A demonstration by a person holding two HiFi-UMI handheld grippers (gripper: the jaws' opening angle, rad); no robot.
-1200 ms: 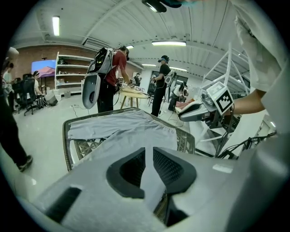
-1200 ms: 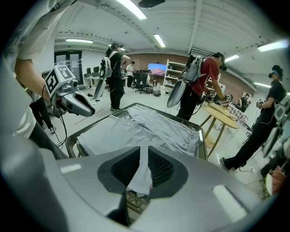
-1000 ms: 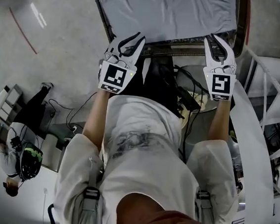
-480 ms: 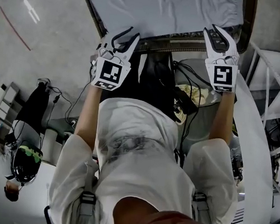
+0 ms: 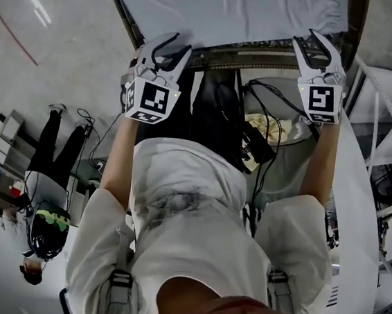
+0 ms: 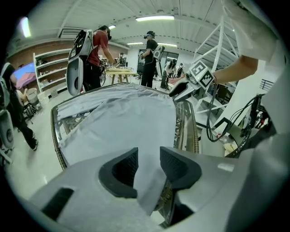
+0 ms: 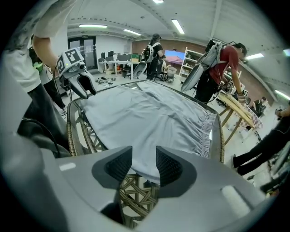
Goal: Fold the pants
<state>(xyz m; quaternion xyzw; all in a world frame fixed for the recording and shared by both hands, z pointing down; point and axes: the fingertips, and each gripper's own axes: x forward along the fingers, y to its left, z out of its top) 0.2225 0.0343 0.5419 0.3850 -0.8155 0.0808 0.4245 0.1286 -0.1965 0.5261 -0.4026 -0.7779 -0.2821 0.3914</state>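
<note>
Pale grey fabric pants (image 5: 232, 10) lie spread flat on the wicker-rimmed worktop (image 5: 262, 53), reaching its near edge. My left hand-held gripper (image 6: 148, 156) has just been opening, with a pants corner loose between its parted jaws. My right hand-held gripper (image 7: 144, 156) has been opening too, the fabric edge showing between its jaws.

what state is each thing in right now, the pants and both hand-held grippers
pants: spread flat on the wicker table
left hand-held gripper: jaws apart, have just been opening, a pants corner loose between them
right hand-held gripper: jaws apart, have just been opening, pants edge between them, not pinched
</note>
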